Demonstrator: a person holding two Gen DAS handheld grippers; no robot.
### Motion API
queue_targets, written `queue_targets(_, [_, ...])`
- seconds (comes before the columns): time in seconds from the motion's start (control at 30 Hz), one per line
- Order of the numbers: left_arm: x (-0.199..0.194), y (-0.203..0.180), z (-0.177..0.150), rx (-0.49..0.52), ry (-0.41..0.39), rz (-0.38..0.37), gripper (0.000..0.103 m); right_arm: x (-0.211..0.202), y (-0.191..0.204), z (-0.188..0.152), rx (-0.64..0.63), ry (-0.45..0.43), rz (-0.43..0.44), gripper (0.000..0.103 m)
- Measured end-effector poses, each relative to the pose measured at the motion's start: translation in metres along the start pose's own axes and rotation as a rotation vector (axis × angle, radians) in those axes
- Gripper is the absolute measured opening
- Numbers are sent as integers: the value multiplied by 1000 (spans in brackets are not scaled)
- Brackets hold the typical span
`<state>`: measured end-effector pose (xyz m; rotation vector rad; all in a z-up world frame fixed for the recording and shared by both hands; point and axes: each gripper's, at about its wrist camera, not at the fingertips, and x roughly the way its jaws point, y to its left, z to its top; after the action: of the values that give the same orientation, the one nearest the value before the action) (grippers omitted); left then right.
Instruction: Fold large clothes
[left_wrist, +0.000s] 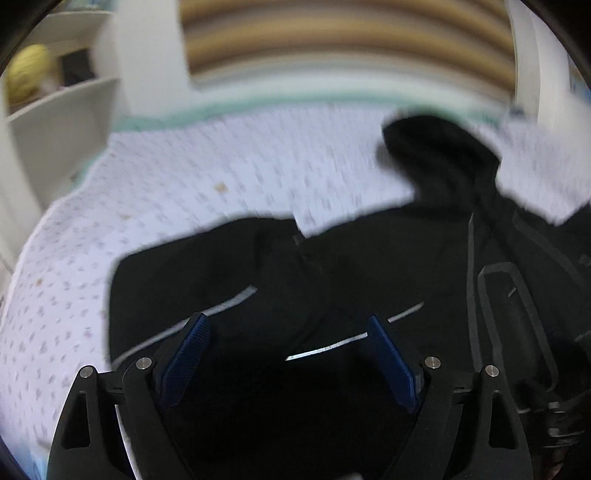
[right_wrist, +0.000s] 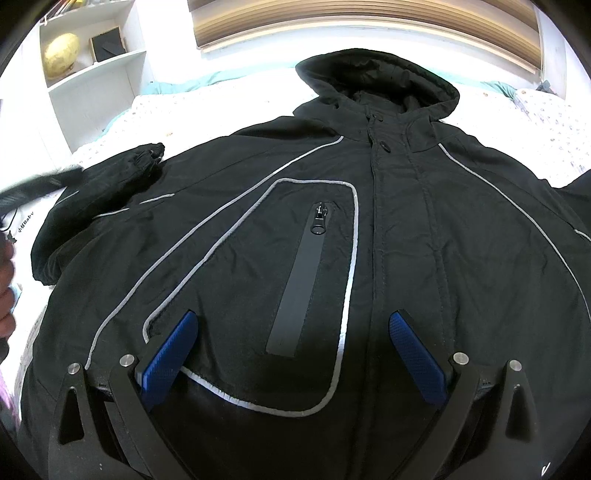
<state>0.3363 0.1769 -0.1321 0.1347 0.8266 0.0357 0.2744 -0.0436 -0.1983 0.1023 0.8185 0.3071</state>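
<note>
Because the black hooded jacket (right_wrist: 295, 229), lying face-up on the bed (right_wrist: 177, 110), looks bulky, soft and limp, grip the sleeve cuff (right_wrist: 151, 155) left of its chest pocket; left gripper (left_wrist: 291, 354) and right gripper (right_wrist: 293, 354) both stand wide, empty.

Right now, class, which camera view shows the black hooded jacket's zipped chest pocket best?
The right wrist view: the zipped chest pocket, outlined in grey piping, lies sharp and central on the black hooded jacket. The left wrist view is blurred, showing only its outline at the right edge.
</note>
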Motion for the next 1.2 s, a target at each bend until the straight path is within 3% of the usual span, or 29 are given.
queue_targets(0.07, [31,-2,0,26,74,76,87,0,0,0,2,0,3,103])
queue_targets(0.1, [40,-2,0,29,95,115,82,0,0,0,2,-1,3,103])
queue_targets(0.13, [46,-1,0,24,104,144,73,0,1,1,3,-1,5,103])
queue_targets(0.17, [47,1,0,21,107,160,38,0,0,1,3,-2,6,103])
queue_targets(0.2, [45,1,2,15,108,155,21,0,0,1,4,-2,7,103])
queue_targets(0.27, [26,-2,8,4,51,133,16,-1,0,0,5,-5,10,103])
queue_targets(0.37, [-21,-18,14,13,-66,34,15,-1,-1,0,10,-9,15,103])
queue_targets(0.53, [-92,-51,22,11,-183,-393,15,-3,-1,-1,17,-14,18,103])
queue_targets(0.6, [-93,-67,21,34,-166,-479,16,-5,-4,-1,37,-22,20,103])
queue_targets(0.7, [-63,-91,12,55,-75,-506,18,-10,-14,-1,90,-38,30,103])
queue_targets(0.83, [17,-105,-10,9,165,-554,20,-22,-27,-4,172,-17,10,103])
queue_targets(0.93, [18,-111,-21,26,163,-567,25,-37,-29,-8,172,3,24,103])
queue_targets(0.97, [12,-111,-20,30,158,-584,33,-42,-29,-7,166,6,23,103])
queue_targets(1.0, [6,-110,-19,25,159,-621,49,-48,-30,-6,157,11,26,103])
queue_targets(1.07, [-9,-106,-17,5,157,-690,59,-59,-32,1,146,24,41,103])
queue_targets(1.2, [-45,-83,-12,-35,113,-773,59,-78,-36,27,105,36,87,103])
